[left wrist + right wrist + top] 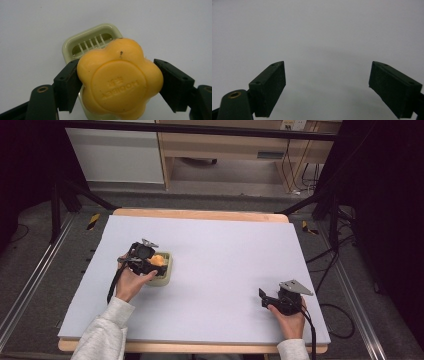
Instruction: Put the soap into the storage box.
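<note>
Left gripper point(120, 82) clamped on the orange flower-shaped soap point(120, 77), one jaw pressed into each side, soap right over the pale green soap dish point(75, 42) on the left part of the white table point(225, 250). Hard to tell whether touching the slatted bottom yet or hanging just above. Best bet: keep it level, centre over the slats, lower till seated, then ease the jaws apart slowly so nothing sticks or tips the dish. Right gripper point(327, 85) wide open, holding nothing, parked well apart near the front right edge.
</note>
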A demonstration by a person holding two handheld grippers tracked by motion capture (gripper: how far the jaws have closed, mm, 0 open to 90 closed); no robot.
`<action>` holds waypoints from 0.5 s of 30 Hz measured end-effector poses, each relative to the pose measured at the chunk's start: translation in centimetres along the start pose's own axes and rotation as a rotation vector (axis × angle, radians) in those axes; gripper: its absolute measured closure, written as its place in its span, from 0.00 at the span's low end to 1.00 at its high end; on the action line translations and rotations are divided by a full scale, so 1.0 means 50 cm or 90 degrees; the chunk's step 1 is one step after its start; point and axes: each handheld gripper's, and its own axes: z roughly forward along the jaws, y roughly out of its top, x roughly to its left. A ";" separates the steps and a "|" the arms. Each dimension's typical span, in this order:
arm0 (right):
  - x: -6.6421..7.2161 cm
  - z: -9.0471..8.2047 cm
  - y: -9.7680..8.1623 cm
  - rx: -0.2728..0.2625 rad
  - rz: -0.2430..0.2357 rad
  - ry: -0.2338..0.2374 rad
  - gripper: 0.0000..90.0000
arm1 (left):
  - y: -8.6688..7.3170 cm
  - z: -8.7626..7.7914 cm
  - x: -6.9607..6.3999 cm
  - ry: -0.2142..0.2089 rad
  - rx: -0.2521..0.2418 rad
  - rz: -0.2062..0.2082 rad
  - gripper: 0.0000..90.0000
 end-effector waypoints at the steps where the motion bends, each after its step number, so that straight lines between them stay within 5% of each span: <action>1: 0.000 0.000 0.000 0.000 -0.001 0.000 0.16 | 0.000 0.001 0.002 0.000 0.004 0.000 0.28; 15: 0.000 0.001 0.000 0.000 -0.003 -0.001 0.16 | -0.009 0.024 0.004 0.001 0.012 -0.002 0.28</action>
